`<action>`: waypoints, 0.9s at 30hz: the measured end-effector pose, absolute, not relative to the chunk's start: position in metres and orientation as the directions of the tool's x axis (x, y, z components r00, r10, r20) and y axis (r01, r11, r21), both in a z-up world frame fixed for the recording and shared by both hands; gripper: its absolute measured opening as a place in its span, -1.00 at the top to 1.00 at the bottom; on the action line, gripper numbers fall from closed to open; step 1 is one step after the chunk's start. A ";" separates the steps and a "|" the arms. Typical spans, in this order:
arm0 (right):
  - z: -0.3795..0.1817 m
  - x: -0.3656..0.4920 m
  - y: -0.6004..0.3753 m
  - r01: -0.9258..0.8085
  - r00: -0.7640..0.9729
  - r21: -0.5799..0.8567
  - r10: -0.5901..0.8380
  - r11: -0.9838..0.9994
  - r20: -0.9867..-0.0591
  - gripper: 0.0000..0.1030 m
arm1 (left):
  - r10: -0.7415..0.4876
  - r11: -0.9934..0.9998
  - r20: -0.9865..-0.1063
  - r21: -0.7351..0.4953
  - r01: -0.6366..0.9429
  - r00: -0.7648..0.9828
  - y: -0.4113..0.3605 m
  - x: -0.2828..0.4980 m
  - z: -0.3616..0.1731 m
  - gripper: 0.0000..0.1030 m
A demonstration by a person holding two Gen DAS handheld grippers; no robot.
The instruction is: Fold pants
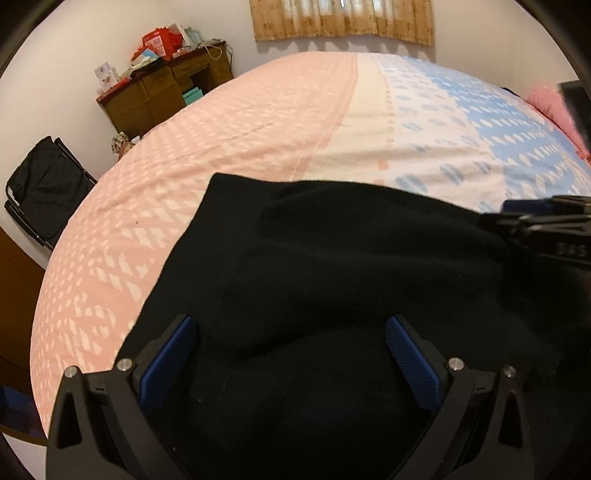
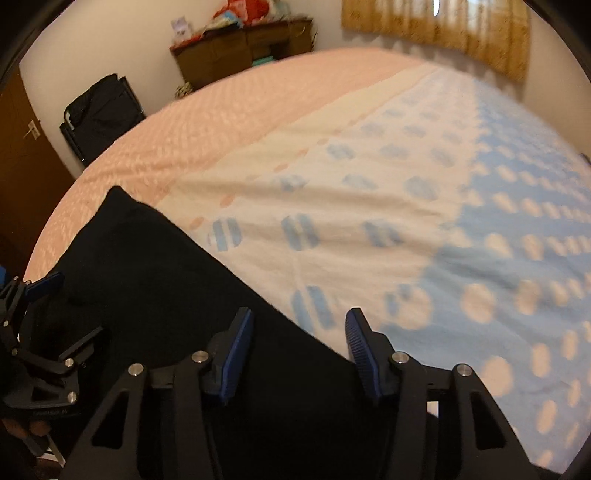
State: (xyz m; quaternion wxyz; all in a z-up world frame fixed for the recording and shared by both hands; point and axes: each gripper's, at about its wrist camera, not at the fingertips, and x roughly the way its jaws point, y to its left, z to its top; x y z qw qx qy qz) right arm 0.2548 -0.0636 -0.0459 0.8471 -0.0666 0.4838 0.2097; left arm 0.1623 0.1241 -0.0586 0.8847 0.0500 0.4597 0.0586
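Observation:
Black pants (image 1: 332,266) lie bunched on the near part of a bed with a pink, cream and blue patterned sheet (image 1: 258,125). In the left wrist view my left gripper (image 1: 291,354) hangs just over the dark cloth with its blue pads wide apart and nothing pinched. My right gripper (image 1: 506,216) comes in at the pants' right side. In the right wrist view the right gripper (image 2: 299,350) stands open about halfway. The right edge of the pants (image 2: 166,295) runs under the gap between its pads. The left gripper (image 2: 62,314) shows at the left, over the cloth.
A brown desk (image 1: 166,92) piled with boxes stands against the far wall. A black folding chair (image 1: 44,192) is at the left beside a wooden door (image 2: 22,166). A tan curtain (image 1: 343,18) hangs behind the bed, and pink bedding (image 1: 550,103) lies at its right end.

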 end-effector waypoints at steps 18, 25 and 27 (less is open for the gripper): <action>0.027 0.133 -0.025 -0.557 0.599 -0.078 0.335 0.827 -0.728 0.93 | 0.067 0.998 -0.769 0.037 -0.060 0.636 0.187 0.091 -0.022 -1.00; 0.005 0.030 -0.003 -0.600 0.641 -0.169 0.343 0.782 -0.687 0.93 | 0.103 0.995 -0.727 0.079 -0.067 0.679 0.208 0.058 -0.017 -1.00; -0.012 0.006 0.004 -0.593 0.659 -0.201 0.327 0.780 -0.677 0.93 | 0.098 0.995 -0.721 0.076 -0.063 0.686 0.207 0.058 -0.011 -1.00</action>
